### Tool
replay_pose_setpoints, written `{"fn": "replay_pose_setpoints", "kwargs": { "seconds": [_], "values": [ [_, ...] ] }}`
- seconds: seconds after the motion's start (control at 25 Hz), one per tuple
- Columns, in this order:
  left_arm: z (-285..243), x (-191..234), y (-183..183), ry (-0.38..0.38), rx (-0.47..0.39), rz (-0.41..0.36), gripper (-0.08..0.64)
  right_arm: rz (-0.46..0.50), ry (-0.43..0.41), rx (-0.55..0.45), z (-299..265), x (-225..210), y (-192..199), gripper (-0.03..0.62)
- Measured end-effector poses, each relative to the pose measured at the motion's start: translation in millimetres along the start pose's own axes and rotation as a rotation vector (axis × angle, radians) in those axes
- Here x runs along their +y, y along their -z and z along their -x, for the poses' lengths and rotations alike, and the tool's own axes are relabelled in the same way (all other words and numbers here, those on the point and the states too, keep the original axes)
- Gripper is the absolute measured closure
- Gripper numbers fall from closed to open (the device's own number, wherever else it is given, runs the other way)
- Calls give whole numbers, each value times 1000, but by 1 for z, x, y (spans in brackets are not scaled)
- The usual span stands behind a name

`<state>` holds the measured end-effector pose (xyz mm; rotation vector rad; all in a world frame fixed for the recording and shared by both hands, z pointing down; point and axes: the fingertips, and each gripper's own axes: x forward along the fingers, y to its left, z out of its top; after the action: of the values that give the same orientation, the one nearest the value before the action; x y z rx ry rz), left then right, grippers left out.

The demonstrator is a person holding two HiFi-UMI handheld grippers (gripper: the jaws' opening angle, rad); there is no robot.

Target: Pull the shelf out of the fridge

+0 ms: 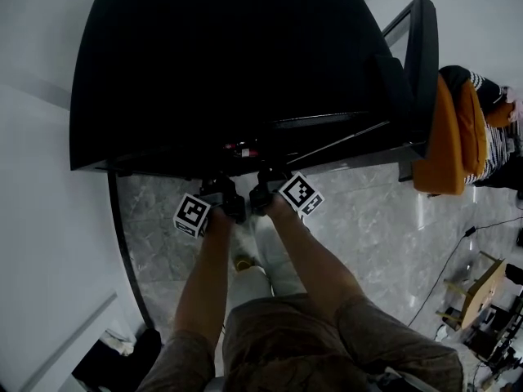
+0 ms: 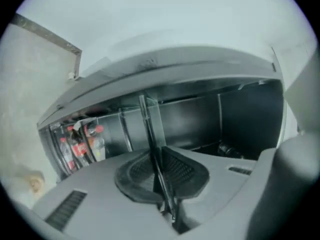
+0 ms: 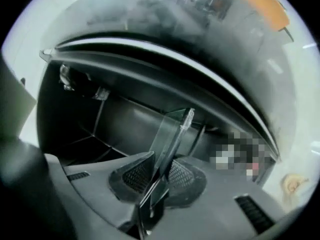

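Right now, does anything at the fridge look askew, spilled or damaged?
Nothing stands out. The glass shelf looks unbroken, with the left gripper and the right gripper each closed on its front edge. No spill shows in the fridge or on the floor in front.

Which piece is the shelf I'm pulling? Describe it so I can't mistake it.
Start at the black fridge. Inside, the glass shelf is the thin pane held edge-on in the left gripper and right gripper. Unlike the dark walls and red-labelled bottles, it is see-through.
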<state>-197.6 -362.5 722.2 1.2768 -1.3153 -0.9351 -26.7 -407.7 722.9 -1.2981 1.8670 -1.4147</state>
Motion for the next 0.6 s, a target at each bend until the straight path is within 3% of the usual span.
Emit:
{"fn": "replay_pose_setpoints", "kwargs": {
  "seconds": [0.4, 0.6],
  "values": [
    [68, -14, 18, 31, 3, 71, 535, -34, -15, 9, 69, 13, 18, 528],
    [93, -20, 23, 11, 11, 68, 535, -58, -1, 2, 95, 21, 20, 528]
  ]
}}
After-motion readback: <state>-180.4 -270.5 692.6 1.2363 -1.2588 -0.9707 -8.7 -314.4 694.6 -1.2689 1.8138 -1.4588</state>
